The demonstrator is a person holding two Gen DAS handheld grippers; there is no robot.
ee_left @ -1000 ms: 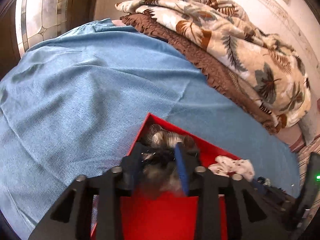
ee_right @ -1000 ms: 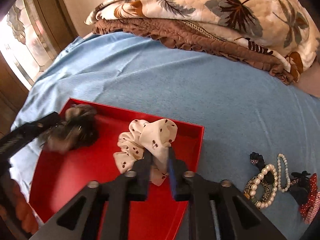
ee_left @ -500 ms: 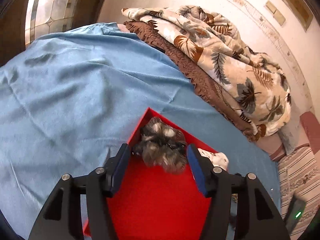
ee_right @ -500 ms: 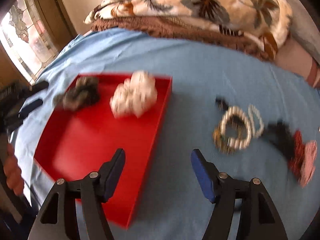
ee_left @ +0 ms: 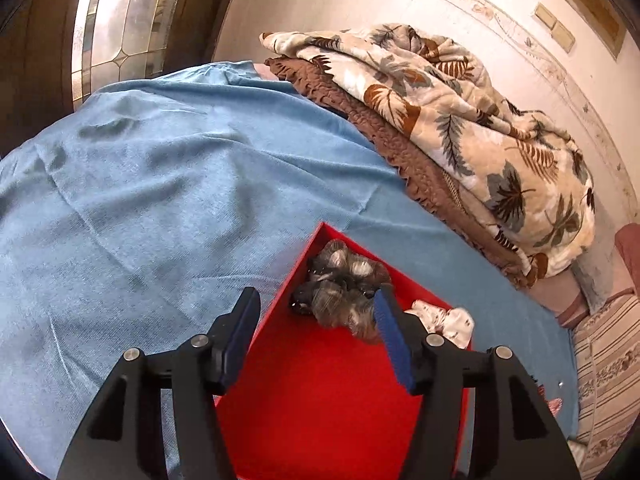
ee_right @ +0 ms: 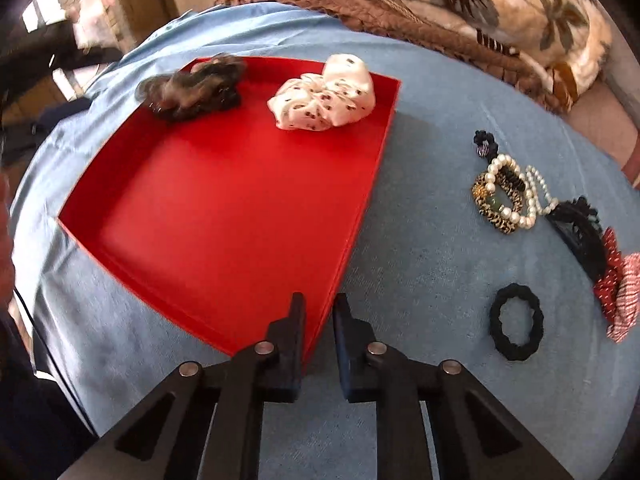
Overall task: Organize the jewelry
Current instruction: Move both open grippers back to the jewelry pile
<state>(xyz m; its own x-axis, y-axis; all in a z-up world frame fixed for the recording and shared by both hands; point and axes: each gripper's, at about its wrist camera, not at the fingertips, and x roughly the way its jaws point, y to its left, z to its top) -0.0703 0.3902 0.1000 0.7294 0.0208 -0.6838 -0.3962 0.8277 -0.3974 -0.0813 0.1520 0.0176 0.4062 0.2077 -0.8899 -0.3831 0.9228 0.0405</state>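
Note:
A red tray (ee_right: 224,216) lies on the blue cloth. In its far corner sits a dark fuzzy scrunchie (ee_left: 344,292), with a white spotted scrunchie (ee_right: 324,96) beside it. My left gripper (ee_left: 316,316) stands open just short of the dark scrunchie and holds nothing. My right gripper (ee_right: 319,308) hovers over the tray's near right corner. Its jaws are closing and are almost together, and only the tray's edge shows through the slit. Loose on the cloth to the right lie pearl bracelets (ee_right: 508,196), a black hair tie (ee_right: 516,322), a black claw clip (ee_right: 580,232) and red and white bows (ee_right: 616,292).
Folded blankets, leaf-patterned over brown (ee_left: 460,120), are piled along the far side of the bed by the wall. A stained-glass window (ee_left: 120,20) is at the far left. A striped cushion (ee_left: 608,380) lies at the right edge. A hand (ee_right: 5,240) shows at the left edge.
My left gripper let go of the dark scrunchie in the tray corner and drew back. My right gripper released the white scrunchie, opened wide, moved back toward the tray's near corner and closed its jaws.

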